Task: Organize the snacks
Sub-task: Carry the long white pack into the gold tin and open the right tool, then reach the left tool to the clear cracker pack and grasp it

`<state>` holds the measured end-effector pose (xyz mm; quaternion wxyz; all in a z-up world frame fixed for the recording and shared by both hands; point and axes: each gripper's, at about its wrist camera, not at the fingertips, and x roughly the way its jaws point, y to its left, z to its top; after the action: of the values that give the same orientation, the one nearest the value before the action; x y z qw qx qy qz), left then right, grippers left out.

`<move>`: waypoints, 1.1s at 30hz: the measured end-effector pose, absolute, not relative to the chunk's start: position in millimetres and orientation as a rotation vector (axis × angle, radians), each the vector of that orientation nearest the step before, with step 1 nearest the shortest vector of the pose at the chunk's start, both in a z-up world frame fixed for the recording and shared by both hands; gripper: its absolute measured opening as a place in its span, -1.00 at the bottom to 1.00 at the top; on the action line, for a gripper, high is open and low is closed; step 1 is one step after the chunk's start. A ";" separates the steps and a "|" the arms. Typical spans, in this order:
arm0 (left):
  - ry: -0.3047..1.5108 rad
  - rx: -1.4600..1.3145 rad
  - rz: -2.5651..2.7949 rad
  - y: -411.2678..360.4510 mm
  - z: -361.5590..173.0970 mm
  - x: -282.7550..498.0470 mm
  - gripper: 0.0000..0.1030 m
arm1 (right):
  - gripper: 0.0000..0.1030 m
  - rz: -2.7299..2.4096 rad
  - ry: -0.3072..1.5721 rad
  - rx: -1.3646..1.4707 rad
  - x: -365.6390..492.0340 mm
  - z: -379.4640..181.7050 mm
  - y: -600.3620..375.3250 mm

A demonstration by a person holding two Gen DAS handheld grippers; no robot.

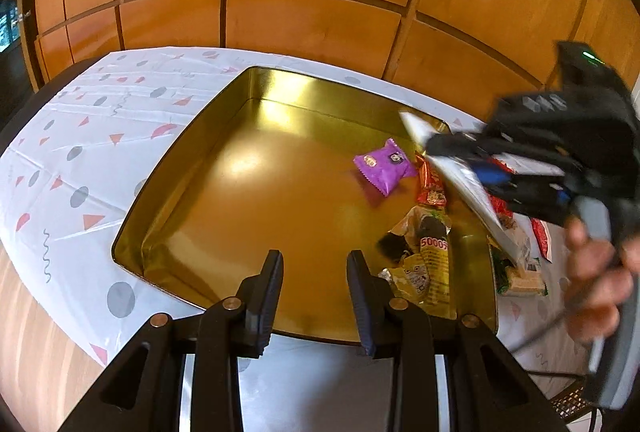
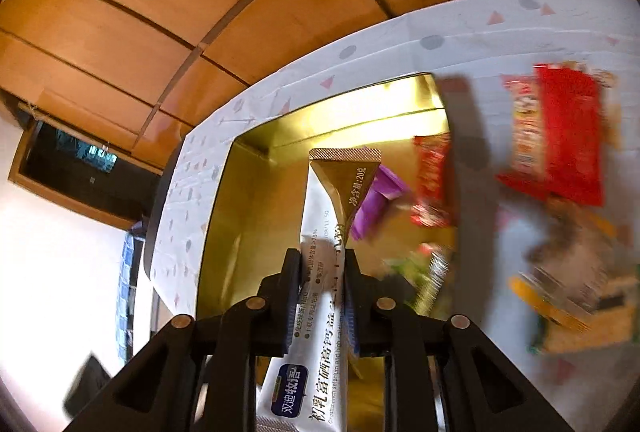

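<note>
Wood panelling backs the counter (image 1: 60, 167). Step in hand — loading the gold tray (image 1: 256, 87). Right tongs (image 2: 322, 296) clamp a white stick sachet (image 2: 324, 232) over the tray's right edge; left tongs (image 1: 316, 296) gape, holding nothing. Next: lower, release beside purple packet (image 1: 384, 169). More snacks, apparently blurred, lie right of the tray.

Gold tins: one (image 1: 168, 191)
Purple packets in the tin: one (image 1: 384, 165)
Red packets in the tin: one (image 1: 430, 183)
Yellow-and-dark packets in the tin: blurred heap, count unclear (image 1: 424, 256)
White-and-gold stick sachets: one (image 2: 326, 232)
Grippers: two, left gripper (image 1: 315, 296) and right gripper (image 2: 322, 292)
Patterned tablecloths: one (image 1: 80, 135)
</note>
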<state>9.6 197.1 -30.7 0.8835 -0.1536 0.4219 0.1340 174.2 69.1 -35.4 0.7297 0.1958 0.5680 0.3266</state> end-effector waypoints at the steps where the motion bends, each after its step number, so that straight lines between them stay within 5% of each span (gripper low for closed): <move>1: 0.880 -0.325 0.279 198.5 -31.5 9.1 -0.36 | -0.50 0.726 1.272 0.448 179.5 -40.2 79.8; 14: 0.873 -0.305 0.266 189.0 -28.2 9.9 -0.36 | -0.40 0.726 1.165 0.297 160.3 -31.8 53.4; 16: 0.876 -0.290 0.261 182.9 -26.5 11.3 -0.36 | -0.15 0.706 1.118 0.249 154.2 -25.3 38.6; 33: 0.853 -0.137 0.189 129.0 -9.1 17.8 -0.36 | 0.32 0.476 0.925 -0.030 132.1 -3.2 -85.1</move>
<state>17.8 129.0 -9.1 0.9039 -0.0662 0.4126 0.0916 132.1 -85.1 -3.2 0.8678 -0.0145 0.4418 0.2272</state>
